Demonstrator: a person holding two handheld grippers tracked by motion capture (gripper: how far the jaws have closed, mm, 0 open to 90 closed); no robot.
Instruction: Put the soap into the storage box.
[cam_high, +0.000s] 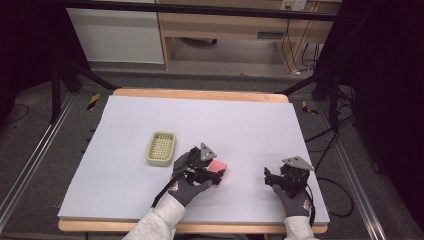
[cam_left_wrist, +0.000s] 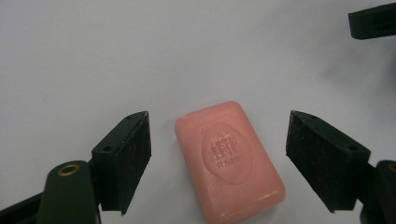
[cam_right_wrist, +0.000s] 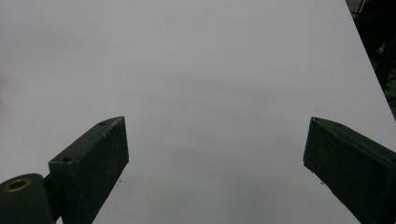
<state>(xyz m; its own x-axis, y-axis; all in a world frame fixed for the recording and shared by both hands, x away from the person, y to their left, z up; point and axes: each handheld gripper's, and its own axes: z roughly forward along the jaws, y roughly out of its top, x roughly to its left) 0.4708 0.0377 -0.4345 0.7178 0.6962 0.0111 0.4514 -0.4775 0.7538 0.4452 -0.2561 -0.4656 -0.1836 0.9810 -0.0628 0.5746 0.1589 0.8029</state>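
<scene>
A pink bar of soap (cam_left_wrist: 229, 161) with a stamped oval lies flat on the white table sheet (cam_left_wrist: 140, 56). My left gripper (cam_left_wrist: 218, 161) straddles it with jaws wide; gaps show on both sides and neither pad touches it. From above, the soap (cam_high: 218, 167) peeks out to the right of the left gripper (cam_high: 212, 175), near the middle front of the table. My right gripper (cam_high: 270, 177) rests over the sheet at the front right, a hand's width from the soap. In its own view the right gripper (cam_right_wrist: 217, 154) stands open over bare sheet.
A pale green slotted soap dish (cam_high: 161, 148) sits left of the left hand. The sheet's front edge (cam_high: 200, 220) runs just behind both wrists. A black jaw tip (cam_left_wrist: 373, 21) of the other gripper shows at the top right of the left gripper view.
</scene>
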